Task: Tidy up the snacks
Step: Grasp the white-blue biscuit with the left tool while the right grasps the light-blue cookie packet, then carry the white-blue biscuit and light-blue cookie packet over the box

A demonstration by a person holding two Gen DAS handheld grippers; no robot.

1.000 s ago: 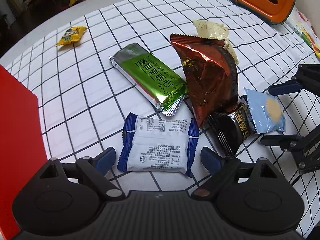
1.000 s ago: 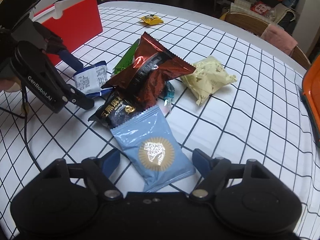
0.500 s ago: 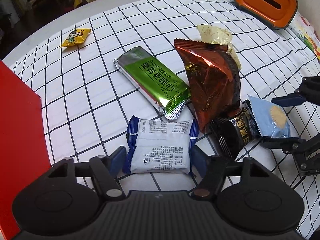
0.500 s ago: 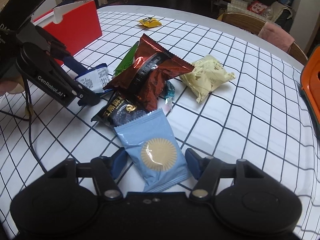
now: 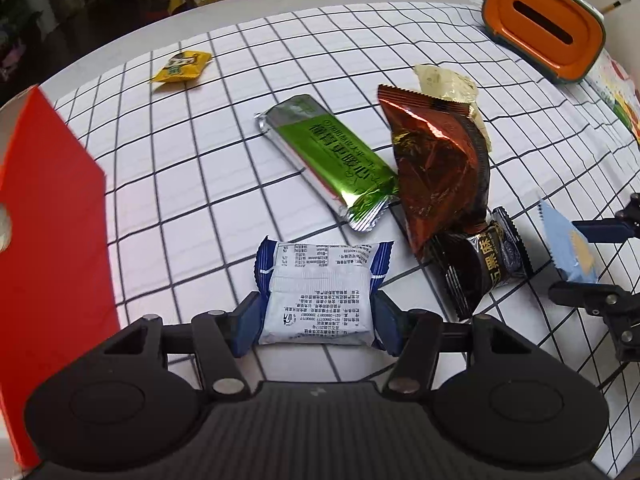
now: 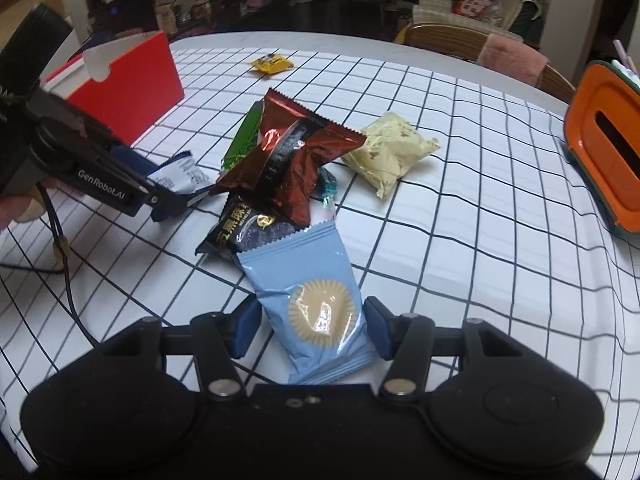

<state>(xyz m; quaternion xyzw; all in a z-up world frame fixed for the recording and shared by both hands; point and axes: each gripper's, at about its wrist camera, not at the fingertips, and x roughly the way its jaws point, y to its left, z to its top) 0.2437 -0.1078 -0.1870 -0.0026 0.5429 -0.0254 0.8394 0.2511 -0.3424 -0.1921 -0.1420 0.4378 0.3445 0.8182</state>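
My left gripper (image 5: 316, 322) is shut on a white and blue snack packet (image 5: 320, 292), lifted slightly off the checked tablecloth. My right gripper (image 6: 310, 326) is shut on a light blue packet with a gold sun (image 6: 316, 300). Between them lie a copper-brown bag (image 5: 440, 172), a black packet (image 5: 480, 264), a green bar (image 5: 332, 156) and a cream packet (image 6: 388, 152). A small yellow packet (image 5: 182, 66) lies far back. The left gripper also shows in the right wrist view (image 6: 172, 200), the right one in the left wrist view (image 5: 588, 260).
A red box (image 5: 44, 216) stands at the left, also in the right wrist view (image 6: 128, 80). An orange and green container (image 5: 544, 20) sits at the back right. Chairs stand beyond the table's far edge (image 6: 460, 40).
Both grippers have closed from open onto their packets. The white and blue packet and the light blue packet now sit pinched between the pads and slightly raised.
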